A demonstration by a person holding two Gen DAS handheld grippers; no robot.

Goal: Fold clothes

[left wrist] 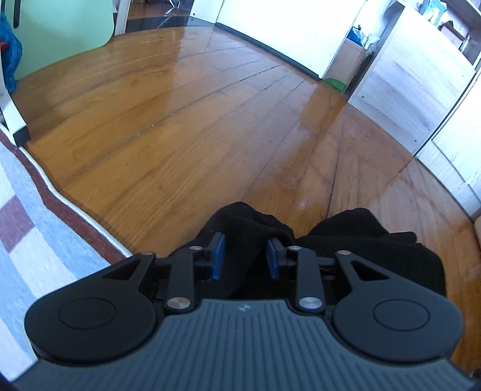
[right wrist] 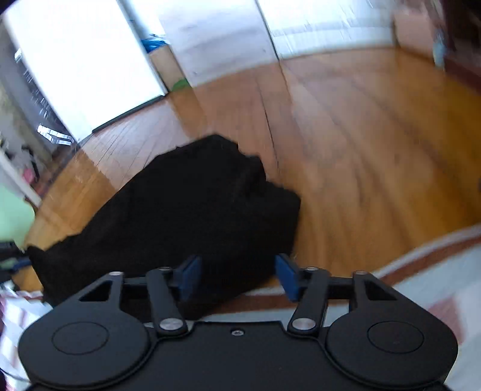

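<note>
A glossy plank wood floor [left wrist: 186, 120] runs to white cabinets [left wrist: 399, 81], edged by a grey-and-maroon rug [left wrist: 33, 216]. A black garment [right wrist: 180, 207] lies heaped on the boards by the rug's edge. The left claw [left wrist: 246, 255] stands part-open, cloth seemingly loose between its pads, and the right claw [right wrist: 239, 276] gapes wide, gripping nothing.

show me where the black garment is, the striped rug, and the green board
black garment [right wrist: 192, 210]: right wrist view, middle of the dark cloth heap.
striped rug [left wrist: 33, 234]: left wrist view, pale stripe near its edge.
green board [left wrist: 63, 27]: left wrist view, its flat face.
</note>
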